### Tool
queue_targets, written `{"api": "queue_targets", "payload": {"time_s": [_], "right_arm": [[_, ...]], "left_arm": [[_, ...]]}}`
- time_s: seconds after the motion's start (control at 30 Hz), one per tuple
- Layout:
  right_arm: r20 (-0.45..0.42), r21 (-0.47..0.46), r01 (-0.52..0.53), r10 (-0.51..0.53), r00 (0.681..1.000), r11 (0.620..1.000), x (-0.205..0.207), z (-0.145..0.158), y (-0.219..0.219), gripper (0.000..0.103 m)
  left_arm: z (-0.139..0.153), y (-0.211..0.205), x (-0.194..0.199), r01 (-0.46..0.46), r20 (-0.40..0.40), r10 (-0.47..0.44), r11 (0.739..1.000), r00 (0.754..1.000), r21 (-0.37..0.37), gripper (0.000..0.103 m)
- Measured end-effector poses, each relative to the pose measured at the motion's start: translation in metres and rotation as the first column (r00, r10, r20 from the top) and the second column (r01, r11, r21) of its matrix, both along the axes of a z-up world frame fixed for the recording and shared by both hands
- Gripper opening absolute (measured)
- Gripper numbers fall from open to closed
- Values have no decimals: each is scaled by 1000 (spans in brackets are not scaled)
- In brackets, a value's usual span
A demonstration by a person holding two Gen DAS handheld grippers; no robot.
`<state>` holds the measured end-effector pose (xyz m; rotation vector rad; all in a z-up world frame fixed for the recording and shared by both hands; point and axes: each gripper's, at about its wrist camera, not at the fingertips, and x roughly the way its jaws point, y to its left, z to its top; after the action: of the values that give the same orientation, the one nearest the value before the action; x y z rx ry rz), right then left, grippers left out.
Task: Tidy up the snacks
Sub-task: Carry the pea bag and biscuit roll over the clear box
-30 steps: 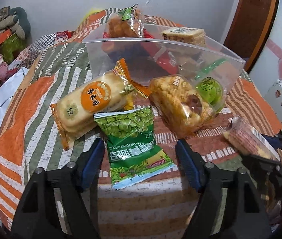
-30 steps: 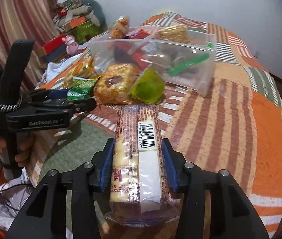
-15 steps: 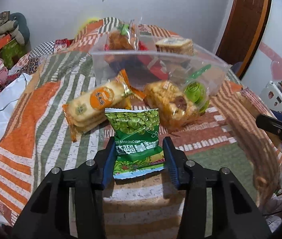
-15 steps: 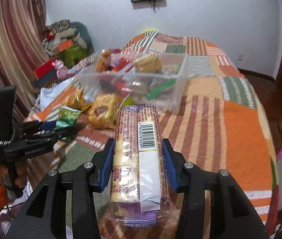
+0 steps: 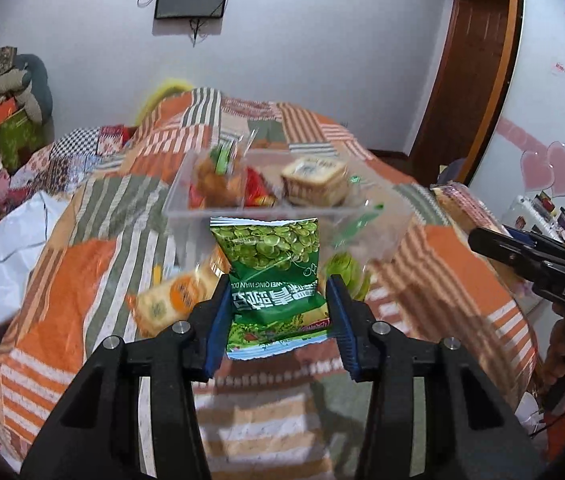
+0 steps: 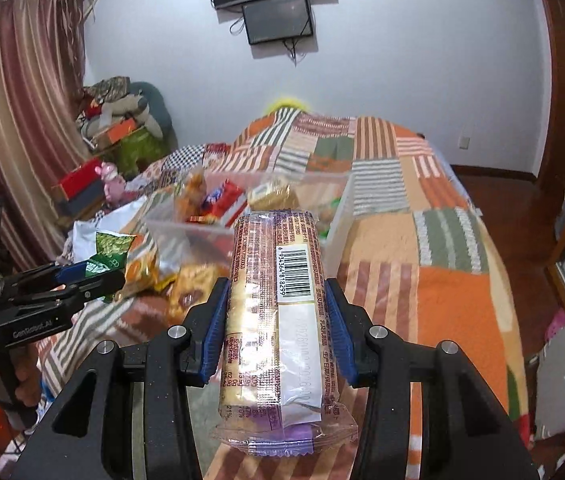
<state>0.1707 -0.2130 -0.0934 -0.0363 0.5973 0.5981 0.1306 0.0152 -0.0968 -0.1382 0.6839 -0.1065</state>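
My left gripper (image 5: 278, 312) is shut on a green pea snack bag (image 5: 272, 280) and holds it in the air in front of the clear plastic bin (image 5: 282, 212). My right gripper (image 6: 278, 312) is shut on a long clear-wrapped biscuit pack (image 6: 278, 312) with a barcode, lifted above the bed. The bin (image 6: 338, 220) holds several snacks: a fried snack bag (image 5: 214, 178), a red pack (image 5: 258, 188) and a biscuit block (image 5: 314, 178). An orange cracker pack (image 5: 170, 300) and a green jelly cup (image 5: 342, 270) lie on the quilt below the pea bag.
The snacks lie on a bed with an orange, green and white striped quilt (image 5: 62, 280). A white bag (image 5: 6, 248) lies at the bed's left edge. Clutter and a pink toy (image 6: 110, 176) stand at the left wall. A wooden door (image 5: 474, 80) is at the right.
My left gripper closed on the pea bag and lifted it off the quilt. My right gripper rose higher with the biscuit pack. Both views now look down on the bin from farther back.
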Motion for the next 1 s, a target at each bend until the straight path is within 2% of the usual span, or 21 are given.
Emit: {"api": "queue_targets", "payload": {"time_s": [0.33, 0.57, 1.0], "right_arm": [[78, 42, 33, -36, 996, 999, 20, 28, 4, 43], [98, 66, 55, -61, 993, 996, 40, 37, 8, 43], [88, 44, 72, -75, 993, 996, 76, 33, 29, 43]], "left_arm": [[22, -11, 41, 15, 52, -16, 1000, 999, 12, 46], [28, -18, 69, 19, 70, -21, 1000, 997, 23, 46], [14, -23, 126, 14, 17, -14, 1000, 1000, -1, 46]]}}
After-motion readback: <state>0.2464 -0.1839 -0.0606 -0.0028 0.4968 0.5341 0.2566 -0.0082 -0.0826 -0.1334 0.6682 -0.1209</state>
